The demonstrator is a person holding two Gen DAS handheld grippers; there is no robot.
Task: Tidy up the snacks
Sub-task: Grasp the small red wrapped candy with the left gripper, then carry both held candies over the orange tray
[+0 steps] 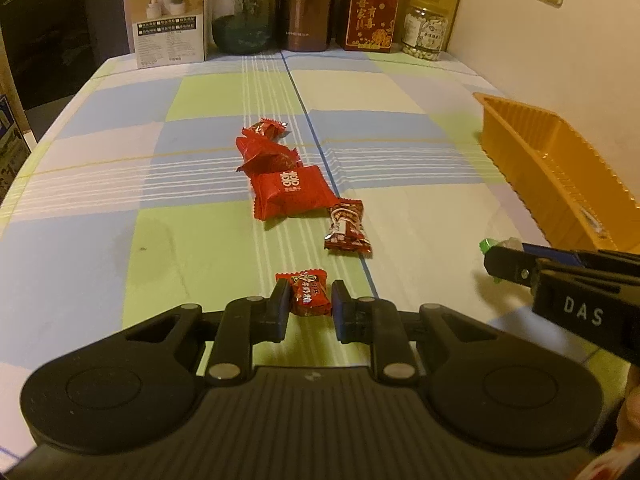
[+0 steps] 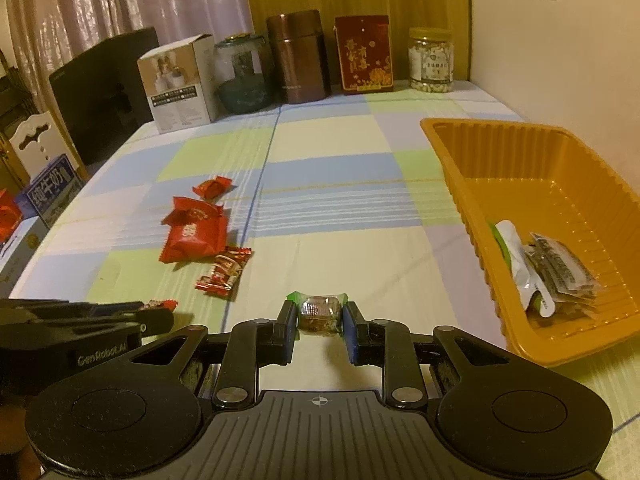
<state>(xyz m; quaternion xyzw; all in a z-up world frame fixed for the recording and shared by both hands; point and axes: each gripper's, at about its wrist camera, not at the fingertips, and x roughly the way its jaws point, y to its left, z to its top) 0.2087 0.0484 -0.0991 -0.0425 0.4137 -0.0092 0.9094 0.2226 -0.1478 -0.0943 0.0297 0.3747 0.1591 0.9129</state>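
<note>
The left gripper (image 1: pixel 310 304) pinches a small red wrapped candy (image 1: pixel 309 292); the right gripper (image 2: pixel 320 320) pinches a clear-wrapped brown sweet (image 2: pixel 320 313) near the orange plastic tray (image 2: pixel 472 184).

Red snacks (image 1: pixel 292 196) strewn mid-table; orange tray (image 2: pixel 460 184) right, holding packets (image 2: pixel 560 272)

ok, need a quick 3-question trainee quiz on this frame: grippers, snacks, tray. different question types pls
1. True or false: the orange tray is empty.
2. What does the left gripper hold? A) a red-wrapped candy B) a jar C) nothing
3. Fill in: the right gripper is shut on a clear-wrapped snack with ___ wrapper ends.

Key
1. False: a few wrapped snack packets lie in it.
2. A: its jaws are closed on the red-wrapped candy; more red snacks lie on the table ahead.
3. Green: the clear-wrapped snack sits between the fingers.
</note>
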